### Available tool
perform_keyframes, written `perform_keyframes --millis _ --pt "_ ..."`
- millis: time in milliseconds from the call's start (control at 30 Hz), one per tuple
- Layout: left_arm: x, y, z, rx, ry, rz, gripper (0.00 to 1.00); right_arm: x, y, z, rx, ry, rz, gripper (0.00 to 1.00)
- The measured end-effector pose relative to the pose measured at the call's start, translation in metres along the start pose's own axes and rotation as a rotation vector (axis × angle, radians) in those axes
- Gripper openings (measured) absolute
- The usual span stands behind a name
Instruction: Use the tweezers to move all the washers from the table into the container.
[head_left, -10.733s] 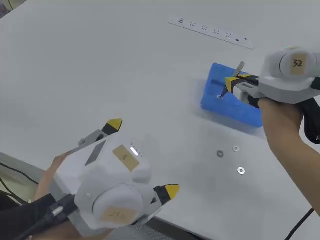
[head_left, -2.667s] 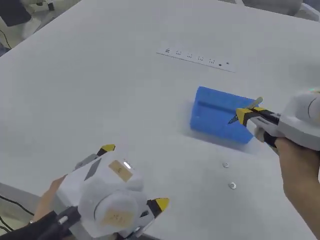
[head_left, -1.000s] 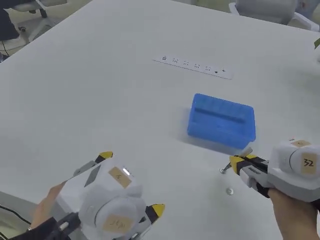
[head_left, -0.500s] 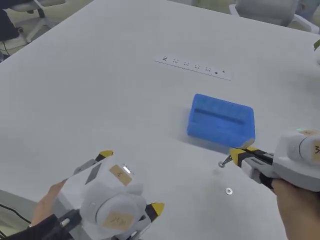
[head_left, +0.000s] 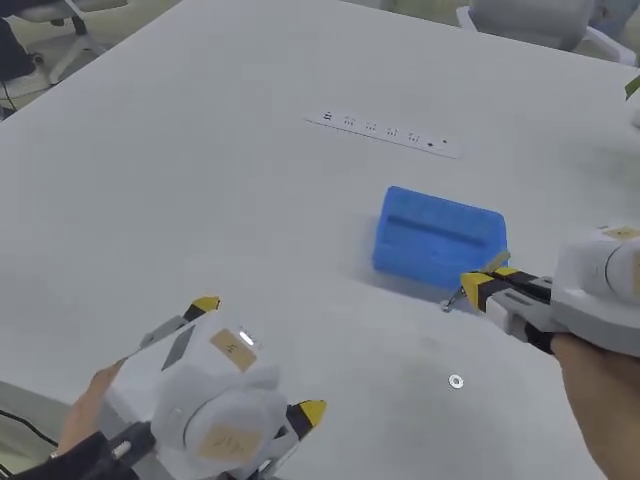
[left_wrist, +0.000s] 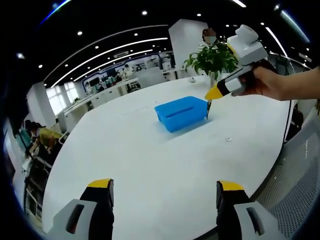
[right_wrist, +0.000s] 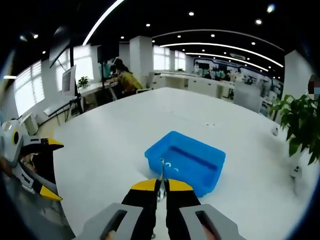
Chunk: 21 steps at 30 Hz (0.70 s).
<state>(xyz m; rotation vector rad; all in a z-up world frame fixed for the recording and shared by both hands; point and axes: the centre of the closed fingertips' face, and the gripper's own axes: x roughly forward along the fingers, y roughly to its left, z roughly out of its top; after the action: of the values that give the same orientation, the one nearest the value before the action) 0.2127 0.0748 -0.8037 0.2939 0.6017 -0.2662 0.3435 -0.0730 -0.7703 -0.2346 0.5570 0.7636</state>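
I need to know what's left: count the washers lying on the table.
1. The washer lies on the table, on the near side of the blue container, apart from it. The tweezers in the right gripper may hold another; too small to tell.

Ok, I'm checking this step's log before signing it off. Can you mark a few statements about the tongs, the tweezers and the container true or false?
1. The right tongs are shut on the tweezers. True.
2. The left tongs grip a washer. False: they are open and hold nothing, with bare table ahead of them.
3. A washer lies on the table, outside the blue container. True.
4. The power strip lies between the person and the container. False: it lies beyond the container, on its far side.
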Motion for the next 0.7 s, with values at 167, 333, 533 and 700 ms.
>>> perform_keyframes --millis 167,333,533,700 --pt "0.000 -0.001 0.000 0.002 -0.002 -0.004 0.87 0.001 -0.003 0.009 -0.011 -0.018 0.000 0.01" --pt "0.000 -0.002 0.000 0.003 0.000 -0.006 0.88 0.005 -0.018 0.021 0.000 -0.044 -0.021 0.01" --pt "0.000 -0.003 -0.001 0.007 0.006 -0.012 0.87 0.012 -0.042 0.035 0.063 -0.092 -0.061 0.02" --pt "0.001 -0.002 -0.002 0.007 0.011 -0.009 0.87 0.025 -0.052 0.034 0.102 -0.086 -0.079 0.02"
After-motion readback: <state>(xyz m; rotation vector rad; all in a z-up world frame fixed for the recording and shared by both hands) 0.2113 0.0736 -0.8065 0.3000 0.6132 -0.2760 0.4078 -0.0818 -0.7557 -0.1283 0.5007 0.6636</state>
